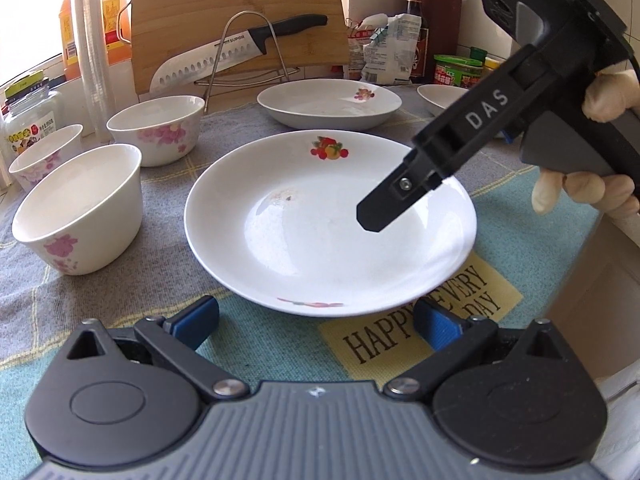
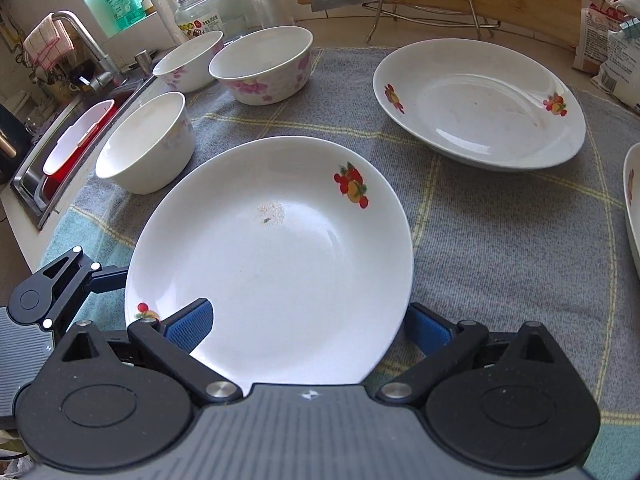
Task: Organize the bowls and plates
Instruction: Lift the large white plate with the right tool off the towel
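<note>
Sitting on the grey-and-teal cloth (image 2: 500, 248), the nearest plate (image 1: 328, 224) is lying just ahead of the left gripper (image 1: 316, 320), whose blue-padded jaws are standing spread and clear of its near rim. The right gripper (image 2: 308, 320) is hanging over the same plate, jaws likewise spread, with the rim passing between them; whether the pads are touching it I cannot tell. Beyond both jaws a second plate (image 2: 480, 104) is resting, and left of the jaws three flowered bowls (image 2: 144, 144) are standing apart.
</note>
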`<state>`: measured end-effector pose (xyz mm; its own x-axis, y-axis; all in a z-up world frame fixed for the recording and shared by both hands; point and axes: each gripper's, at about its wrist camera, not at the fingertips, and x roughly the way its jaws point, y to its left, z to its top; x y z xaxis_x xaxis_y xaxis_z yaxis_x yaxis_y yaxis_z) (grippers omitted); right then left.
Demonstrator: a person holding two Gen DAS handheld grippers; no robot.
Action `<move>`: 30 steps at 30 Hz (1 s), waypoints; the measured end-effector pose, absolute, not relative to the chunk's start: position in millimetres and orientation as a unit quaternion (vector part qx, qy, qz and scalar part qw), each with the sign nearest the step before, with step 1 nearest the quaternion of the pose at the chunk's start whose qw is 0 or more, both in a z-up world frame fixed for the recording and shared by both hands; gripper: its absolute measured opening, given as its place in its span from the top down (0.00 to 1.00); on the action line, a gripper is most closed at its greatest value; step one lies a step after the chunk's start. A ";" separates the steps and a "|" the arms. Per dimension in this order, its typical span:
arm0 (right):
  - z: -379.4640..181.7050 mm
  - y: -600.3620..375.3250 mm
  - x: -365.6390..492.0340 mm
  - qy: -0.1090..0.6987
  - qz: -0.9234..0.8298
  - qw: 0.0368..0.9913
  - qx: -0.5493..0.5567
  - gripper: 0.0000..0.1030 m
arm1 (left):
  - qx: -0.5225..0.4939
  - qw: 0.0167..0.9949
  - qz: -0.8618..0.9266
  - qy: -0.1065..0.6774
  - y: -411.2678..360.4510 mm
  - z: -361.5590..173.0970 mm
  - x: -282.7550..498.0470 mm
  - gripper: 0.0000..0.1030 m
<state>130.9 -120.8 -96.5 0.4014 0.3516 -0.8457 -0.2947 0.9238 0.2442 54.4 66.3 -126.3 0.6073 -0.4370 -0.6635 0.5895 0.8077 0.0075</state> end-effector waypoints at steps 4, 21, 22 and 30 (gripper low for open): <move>-96.5 -118.6 145.4 0.515 0.202 0.833 0.018 0.00 | 0.113 0.889 -0.294 0.332 67.5 -127.0 55.8 0.00; -94.6 -119.5 180.3 0.523 0.230 0.820 0.017 0.00 | 0.123 0.881 -0.318 0.327 69.3 -126.2 60.4 0.01; -94.7 -119.5 180.9 0.523 0.234 0.819 0.015 0.00 | 0.122 0.881 -0.319 0.326 69.6 -126.5 60.1 0.01; -93.6 -122.5 187.6 0.527 0.270 0.806 0.020 0.00 | 0.123 0.881 -0.320 0.325 69.6 -125.9 58.4 0.01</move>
